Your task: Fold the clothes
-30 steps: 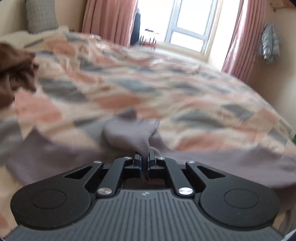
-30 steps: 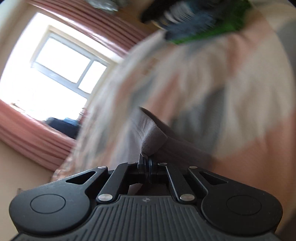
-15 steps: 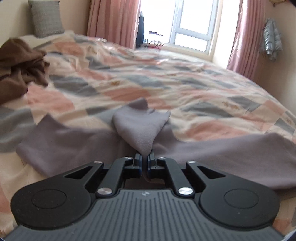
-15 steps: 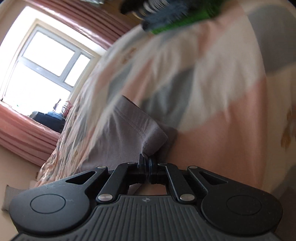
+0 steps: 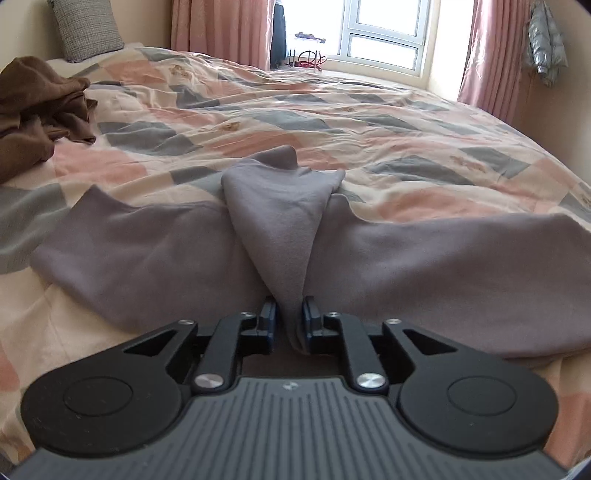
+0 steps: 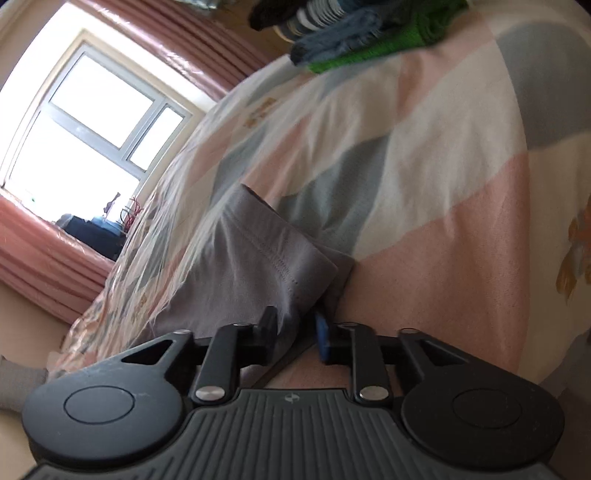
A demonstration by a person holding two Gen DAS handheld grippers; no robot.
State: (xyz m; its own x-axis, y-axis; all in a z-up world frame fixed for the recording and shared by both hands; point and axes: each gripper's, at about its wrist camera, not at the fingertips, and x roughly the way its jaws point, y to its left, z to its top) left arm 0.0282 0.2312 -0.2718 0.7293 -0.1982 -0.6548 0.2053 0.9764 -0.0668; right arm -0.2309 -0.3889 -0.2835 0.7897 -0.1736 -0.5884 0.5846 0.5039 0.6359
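A: Left side of the bed [image 5: 369, 122] first?

B: Heaped at the far left edge, a brown garment [image 5: 33, 107]. Behind it, propped against the wall, a checked pillow [image 5: 86, 27].

A: And the grey garment [image 5: 424, 266]?

B: Spread wide across the patterned quilt, just ahead of the left tool [image 5: 289, 317]. Raised into a peaked fold at the middle, narrowing down into the jaws.

A: Clamped?

B: Parted a little, not pressed tight. Cloth hanging in the gap, touching one side. Held low and level, pointing toward the window [image 5: 384, 37].

A: Over on the right?

B: Right tool [image 6: 295, 332] rolled hard sideways, close above the quilt. Open wider than the left, with a stitched hem corner of the same grey garment [image 6: 236, 266] draped over one jaw and lying loose between the two. Cannot tell whether touching the blue-padded side.

A: Beyond that?

B: Stacked clothes [image 6: 351, 40], green and blue, at the bed's far edge, well apart from the hem.
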